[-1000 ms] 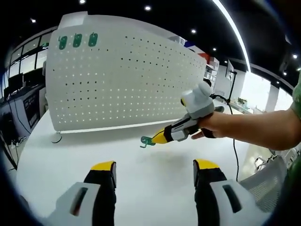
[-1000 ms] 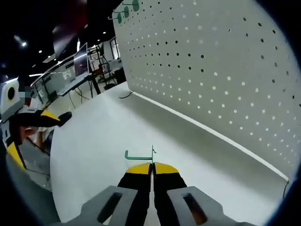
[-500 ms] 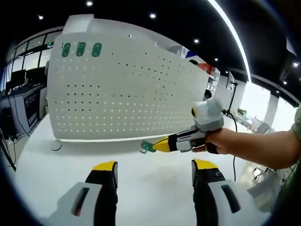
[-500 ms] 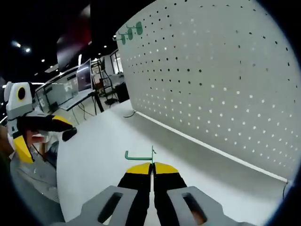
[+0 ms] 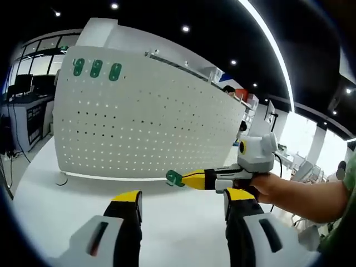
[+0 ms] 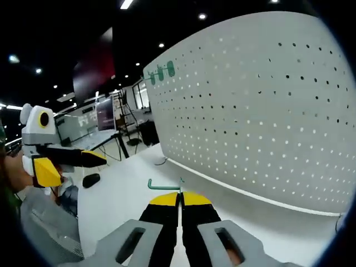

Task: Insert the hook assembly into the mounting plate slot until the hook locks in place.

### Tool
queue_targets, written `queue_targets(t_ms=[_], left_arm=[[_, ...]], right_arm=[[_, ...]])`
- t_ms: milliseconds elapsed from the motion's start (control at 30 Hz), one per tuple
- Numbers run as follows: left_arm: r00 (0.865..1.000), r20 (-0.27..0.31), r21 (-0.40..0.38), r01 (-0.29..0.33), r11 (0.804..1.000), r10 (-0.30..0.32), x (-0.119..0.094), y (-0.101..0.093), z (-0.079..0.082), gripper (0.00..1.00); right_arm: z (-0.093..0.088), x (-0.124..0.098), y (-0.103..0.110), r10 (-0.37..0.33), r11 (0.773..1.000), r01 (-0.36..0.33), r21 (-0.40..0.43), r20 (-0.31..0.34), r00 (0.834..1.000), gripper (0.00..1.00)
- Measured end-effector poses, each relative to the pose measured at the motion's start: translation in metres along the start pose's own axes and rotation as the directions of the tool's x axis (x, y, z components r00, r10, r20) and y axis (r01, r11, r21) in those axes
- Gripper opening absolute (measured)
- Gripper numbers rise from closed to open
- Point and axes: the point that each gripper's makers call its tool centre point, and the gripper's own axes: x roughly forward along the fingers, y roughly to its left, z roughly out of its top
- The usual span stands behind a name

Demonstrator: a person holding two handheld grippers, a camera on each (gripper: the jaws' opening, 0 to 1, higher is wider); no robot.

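In the left gripper view, 3 green oval hook plates (image 5: 96, 68) are sitting in a row at the upper left of the tall white perforated metal mounting panel (image 5: 144, 122), which is standing upright on the white tabletop (image 5: 72, 200). A thin dark cable (image 5: 62, 179) is lying on the table by the panel's lower left corner. At the bottom of the view the left gripper (image 5: 183, 208), grey and black with yellow tips, is pointing at the panel with its 2 jaws standing wide apart and nothing between them. Further right, the right gripper (image 5: 183, 179) is coming in from the right, held in a person's hand (image 5: 272, 186); its yellow tips are pressed together on the small green metal hook (image 5: 174, 178), which is hanging in the air in front of the lower part of the panel, apart from it.

In the right gripper view, the left gripper (image 6: 97, 158) is appearing at the left edge, reaching towards the right. Beside and below it a small dark object (image 6: 90, 179) is resting on the tabletop (image 6: 128, 192); what it is cannot be told. In the centre the right gripper (image 6: 179, 198) is rising from the bottom, its 2 jaws closed together and clamping the hook (image 6: 165, 185), whose thin arm is stretching to the left above the yellow tips. The panel (image 6: 261, 117) is spreading across the right side, with the 3 hook plates (image 6: 160, 72) at its far upper corner. The hook is sitting clear of the panel's holes.
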Motion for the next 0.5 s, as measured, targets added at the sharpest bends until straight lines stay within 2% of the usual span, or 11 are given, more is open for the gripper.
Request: queue_targets(t_ms=[200,300,500], left_arm=[[0.999,0.026,-0.018,0.021,1.0,-0.02,0.0,-0.008,0.012,0.59],[0.998,0.047,-0.06,0.044,0.997,-0.041,0.0,-0.013,0.02,0.57],[0.995,0.072,-0.092,0.072,0.993,-0.065,-0.004,-0.018,0.032,0.55]], right_arm=[[0.018,-0.011,0.007,0.003,1.0,-0.004,0.012,0.07,0.998,0.0],[0.029,-0.017,0.011,0.015,1.0,-0.018,0.022,0.112,0.994,0.0],[0.048,-0.028,0.022,0.03,0.999,-0.031,0.006,0.168,0.985,0.0]])
